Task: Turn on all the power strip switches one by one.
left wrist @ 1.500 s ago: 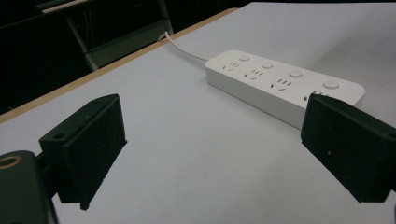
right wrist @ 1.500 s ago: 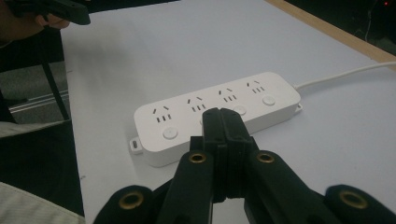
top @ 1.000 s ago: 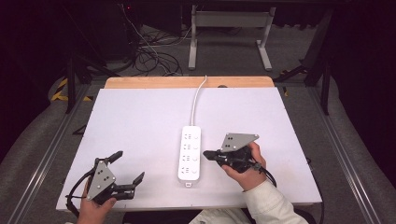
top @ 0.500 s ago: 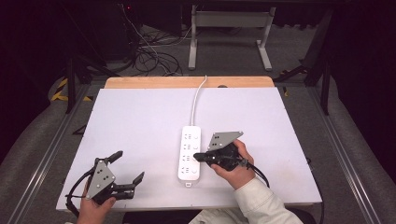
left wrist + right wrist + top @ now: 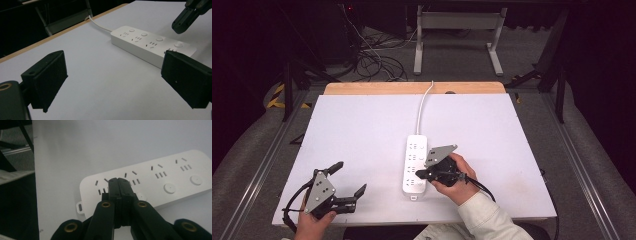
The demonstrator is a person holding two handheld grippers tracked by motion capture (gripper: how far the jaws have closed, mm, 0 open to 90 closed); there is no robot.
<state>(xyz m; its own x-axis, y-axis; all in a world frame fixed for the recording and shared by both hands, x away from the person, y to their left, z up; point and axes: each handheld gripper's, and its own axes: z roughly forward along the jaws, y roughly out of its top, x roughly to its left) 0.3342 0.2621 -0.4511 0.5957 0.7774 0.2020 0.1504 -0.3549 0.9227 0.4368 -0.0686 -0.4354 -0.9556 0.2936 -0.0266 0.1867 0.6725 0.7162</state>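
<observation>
Right gripper pressed together, empty, over the power strip at its 6 o'clock end. Left gripper spread wide. Likely light, rigid, slippery plastic; best pinched across the long sides.

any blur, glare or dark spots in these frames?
High view: even light on the table, surroundings very dark. Left gripper view: near jaws soft, power strip sharper. Right gripper view: right gripper shut and dark over the strip's near end, background slightly hazy; no strong glare.
</observation>
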